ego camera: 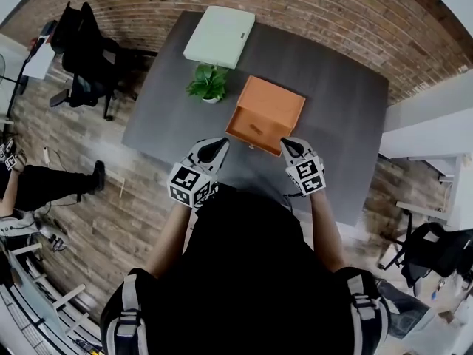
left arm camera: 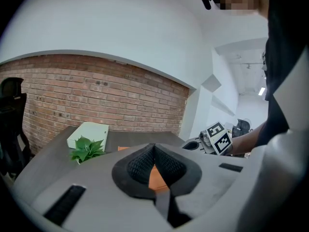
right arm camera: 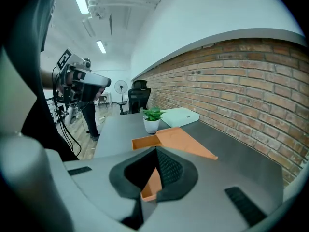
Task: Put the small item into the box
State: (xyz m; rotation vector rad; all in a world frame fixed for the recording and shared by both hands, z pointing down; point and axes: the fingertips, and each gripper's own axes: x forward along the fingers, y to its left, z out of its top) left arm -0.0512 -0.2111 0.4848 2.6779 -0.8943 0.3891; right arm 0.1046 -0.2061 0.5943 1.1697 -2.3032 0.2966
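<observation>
An orange box lies open on the dark grey table, its lid folded back toward the far side. A small dark thing shows inside the tray; it is too small to identify. My left gripper hovers just left of the box's near corner, jaws closed together with nothing held. My right gripper hovers at the box's near right corner, also shut and empty. In the left gripper view, the left gripper shows orange behind its pads. In the right gripper view, the right gripper points past the orange box.
A potted green plant stands just left of the box, and a flat white box lies at the table's far edge. Black office chairs and a seated person are on the left. A brick wall runs beyond the table.
</observation>
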